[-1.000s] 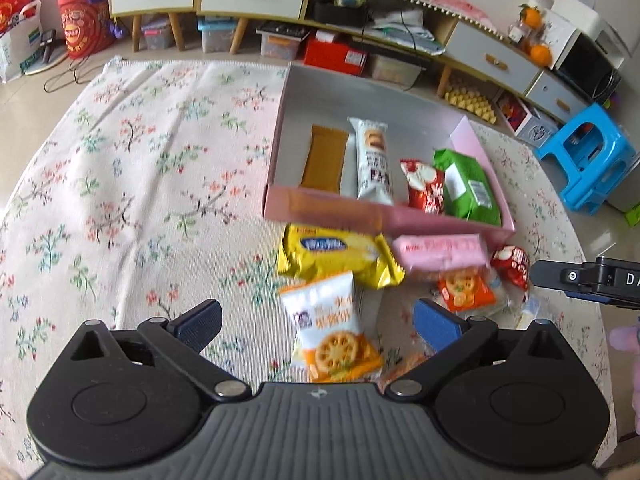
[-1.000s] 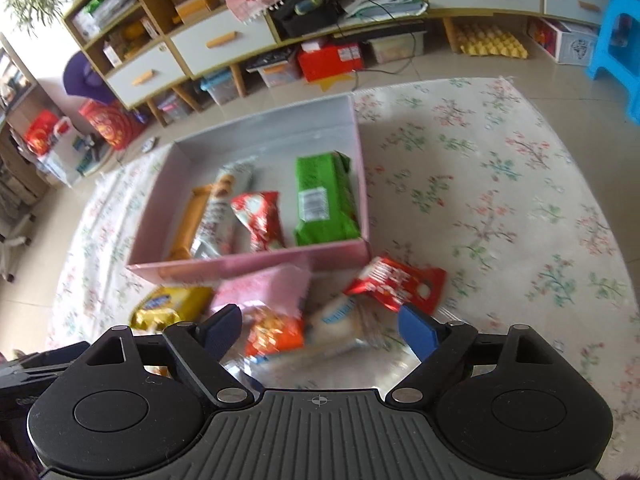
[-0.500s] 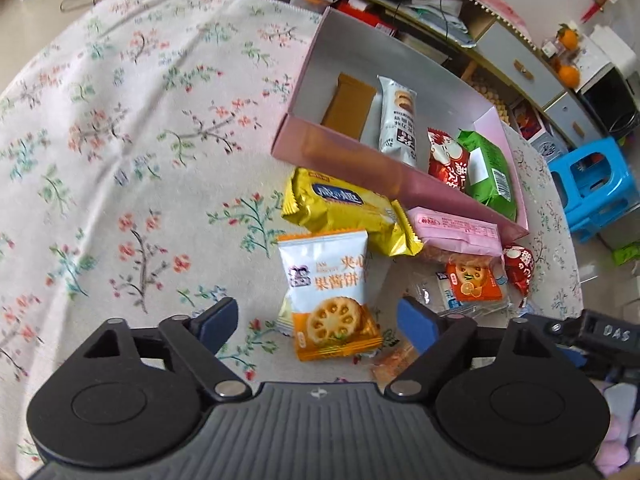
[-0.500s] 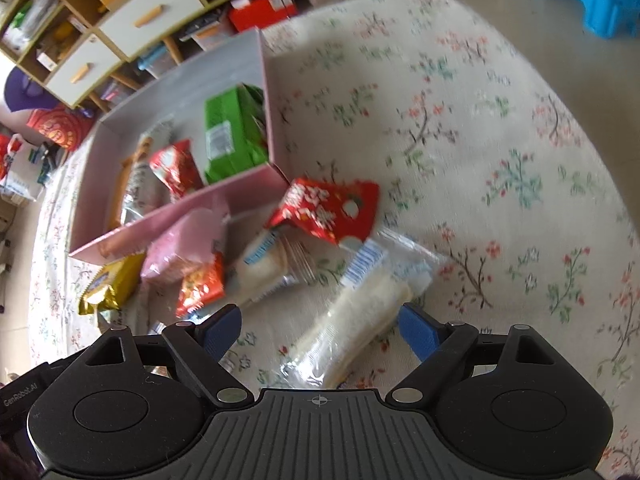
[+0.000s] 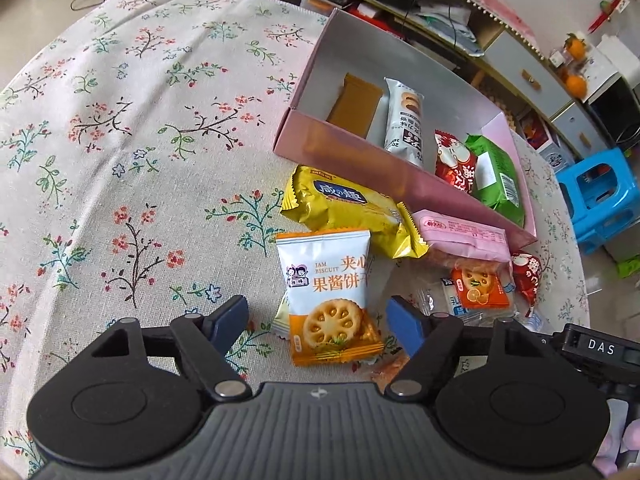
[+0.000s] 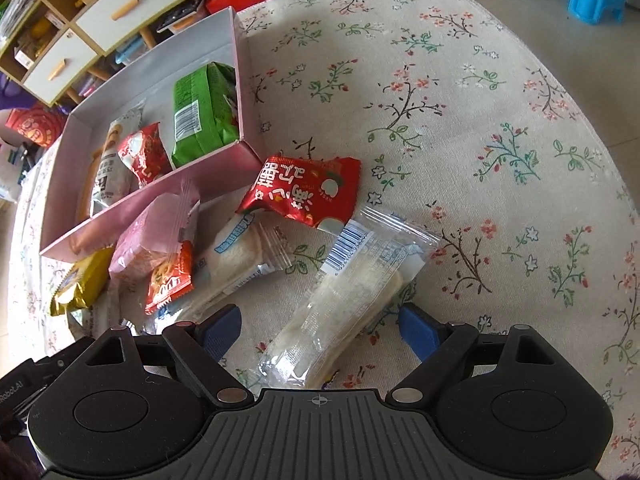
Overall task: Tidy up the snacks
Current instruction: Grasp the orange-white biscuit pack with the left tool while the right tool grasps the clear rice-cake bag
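1. The left hand-held gripper (image 5: 316,322), its jaws just closing in but clear of contact, straddles the white-and-orange jam biscuit packet (image 5: 326,294) lying just before the open pink cardboard box (image 5: 352,148) (four snacks inside).
2. The right hand-held gripper (image 6: 320,326) stands wide open around a clear plastic-wrapped white pastry (image 6: 352,296) on the table (image 6: 500,128), near the box's corner.
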The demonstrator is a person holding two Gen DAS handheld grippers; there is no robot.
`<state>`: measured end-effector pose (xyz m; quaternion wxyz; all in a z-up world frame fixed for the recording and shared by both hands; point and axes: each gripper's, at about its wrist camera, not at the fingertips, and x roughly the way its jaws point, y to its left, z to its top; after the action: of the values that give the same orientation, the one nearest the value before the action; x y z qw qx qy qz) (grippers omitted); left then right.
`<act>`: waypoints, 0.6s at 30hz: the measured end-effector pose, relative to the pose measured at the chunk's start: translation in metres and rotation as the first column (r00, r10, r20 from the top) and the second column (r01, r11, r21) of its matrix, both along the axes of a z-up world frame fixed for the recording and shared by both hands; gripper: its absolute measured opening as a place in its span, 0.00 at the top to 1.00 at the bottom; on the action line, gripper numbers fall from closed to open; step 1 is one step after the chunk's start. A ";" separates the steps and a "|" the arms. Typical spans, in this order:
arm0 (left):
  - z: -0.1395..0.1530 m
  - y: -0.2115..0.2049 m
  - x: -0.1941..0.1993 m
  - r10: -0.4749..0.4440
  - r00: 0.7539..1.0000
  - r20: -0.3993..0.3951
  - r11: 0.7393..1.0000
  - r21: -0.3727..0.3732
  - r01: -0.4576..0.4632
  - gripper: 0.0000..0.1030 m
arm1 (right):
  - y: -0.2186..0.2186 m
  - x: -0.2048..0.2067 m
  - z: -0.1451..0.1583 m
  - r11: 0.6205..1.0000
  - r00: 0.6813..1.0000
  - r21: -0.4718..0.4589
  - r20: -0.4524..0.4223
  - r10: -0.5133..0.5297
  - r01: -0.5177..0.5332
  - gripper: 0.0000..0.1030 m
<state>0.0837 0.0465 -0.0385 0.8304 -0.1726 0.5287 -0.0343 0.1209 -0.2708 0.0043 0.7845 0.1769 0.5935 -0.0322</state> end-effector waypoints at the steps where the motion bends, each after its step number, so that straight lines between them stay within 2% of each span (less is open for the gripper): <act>1: 0.000 -0.001 0.000 -0.001 1.000 0.002 1.000 0.011 0.001 0.34 | 0.002 0.000 0.000 1.000 1.000 -0.009 0.002 0.002 -0.002 0.15; 5: 0.001 -0.004 0.000 -0.009 1.000 0.015 0.999 0.050 0.008 0.46 | 0.009 -0.002 0.000 0.998 1.000 -0.055 0.013 0.017 -0.016 0.15; 9: 0.002 -0.004 0.000 -0.024 1.000 0.017 0.999 0.040 0.024 0.58 | 0.012 -0.002 0.000 0.995 0.999 -0.102 0.021 0.027 -0.024 0.19; 14: 0.003 -0.003 0.000 -0.030 0.999 0.014 0.999 0.032 0.030 0.61 | 0.017 -0.004 0.000 0.986 0.998 -0.163 0.034 0.050 -0.044 0.35; 18: 0.005 -0.003 0.000 -0.042 0.999 0.015 0.999 0.035 0.042 0.63 | 0.022 -0.005 0.001 0.977 0.995 -0.196 0.038 0.092 -0.082 0.44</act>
<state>0.0835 0.0432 -0.0339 0.8366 -0.1470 0.5260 -0.0440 0.1159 -0.2487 0.0053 0.8125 0.0740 0.5760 -0.0515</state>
